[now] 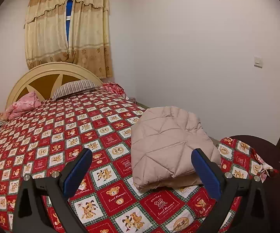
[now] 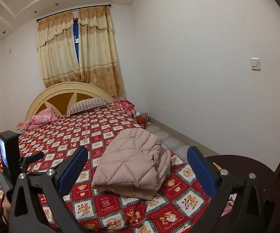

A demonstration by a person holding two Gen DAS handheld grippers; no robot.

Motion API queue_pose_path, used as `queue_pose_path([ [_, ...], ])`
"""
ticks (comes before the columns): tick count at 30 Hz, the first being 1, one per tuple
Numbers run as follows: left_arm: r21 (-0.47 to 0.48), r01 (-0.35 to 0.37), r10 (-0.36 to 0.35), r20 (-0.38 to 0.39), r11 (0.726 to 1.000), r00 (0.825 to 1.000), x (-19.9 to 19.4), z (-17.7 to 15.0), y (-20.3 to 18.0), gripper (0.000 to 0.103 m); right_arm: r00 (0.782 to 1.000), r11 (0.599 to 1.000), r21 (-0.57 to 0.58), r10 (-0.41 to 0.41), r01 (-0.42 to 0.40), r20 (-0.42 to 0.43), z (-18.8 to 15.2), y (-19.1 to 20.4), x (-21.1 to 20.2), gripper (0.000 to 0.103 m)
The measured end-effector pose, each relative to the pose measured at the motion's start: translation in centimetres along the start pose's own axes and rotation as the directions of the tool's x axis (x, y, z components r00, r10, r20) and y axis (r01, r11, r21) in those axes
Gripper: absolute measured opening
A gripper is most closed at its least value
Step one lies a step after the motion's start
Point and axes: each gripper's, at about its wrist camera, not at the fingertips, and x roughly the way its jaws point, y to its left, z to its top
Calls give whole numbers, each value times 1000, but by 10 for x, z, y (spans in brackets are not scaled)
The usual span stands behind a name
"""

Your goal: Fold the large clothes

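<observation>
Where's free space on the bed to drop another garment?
The widest bare stretch of the bed runs between the folded jacket and the striped pillow. The head end is crowded: pink bundle, pillow, red cloth. Both the left gripper and right gripper are open, holding nothing.

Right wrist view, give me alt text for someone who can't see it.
A folded beige quilted jacket lies on a bed with a red teddy-bear patchwork bedspread, framed by the open right gripper holding nothing. Beyond are a striped pillow, cream headboard and yellow curtains.

Pale pink quilted down jacket (image 1: 169,145) (image 2: 132,165), folded into a puffy bundle, lying on bed's near right corner
</observation>
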Motion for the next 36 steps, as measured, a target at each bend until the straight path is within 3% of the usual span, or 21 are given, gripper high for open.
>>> queue_pose_path([
  [36, -7, -8, 8, 11, 1000, 1000, -5, 5, 1, 102, 1000, 1000, -1, 10, -10, -8, -2, 3, 0, 103],
])
